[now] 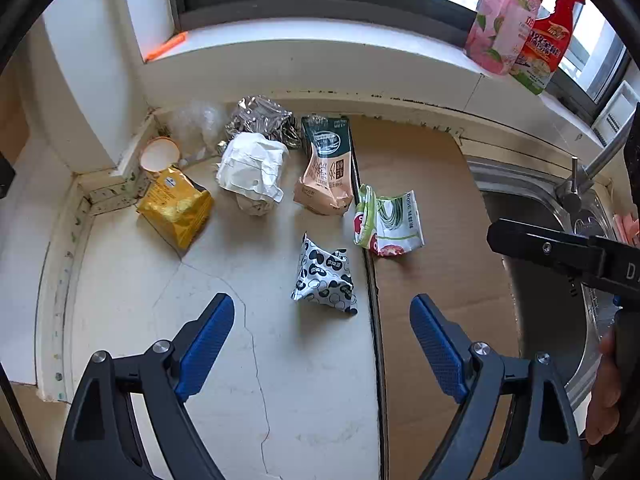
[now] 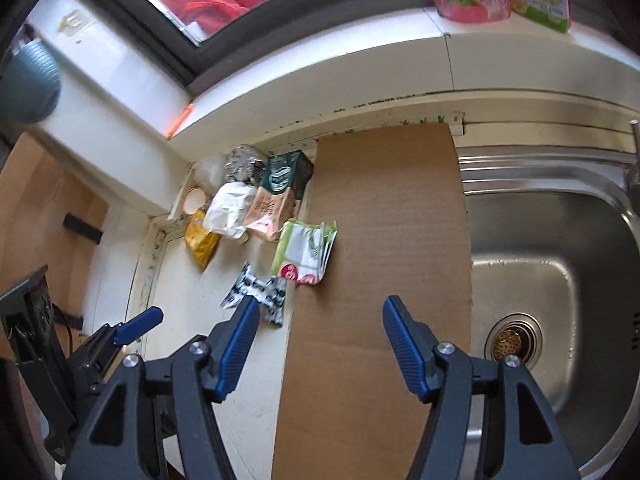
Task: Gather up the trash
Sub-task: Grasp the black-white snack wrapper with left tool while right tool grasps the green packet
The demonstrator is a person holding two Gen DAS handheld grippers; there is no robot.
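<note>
Both the left gripper (image 1: 322, 340) and right gripper (image 2: 316, 340) hang wide and empty. The dotted wrapper (image 1: 324, 280) near the counter's (image 1: 224, 360) front edge is thin; the pads might slide over it.

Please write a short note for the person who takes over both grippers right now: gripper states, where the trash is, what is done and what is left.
Left gripper: open, empty, over the counter.
Right gripper: open, empty, over the cardboard.
Trash, all on the counter near the corner: black-and-white wrapper closest; green-and-white packet half on the cardboard; peach pouch, white paper, yellow bag, foil, cup.
Done: nothing picked up yet.
Left: everything. No bin is in view.
</note>
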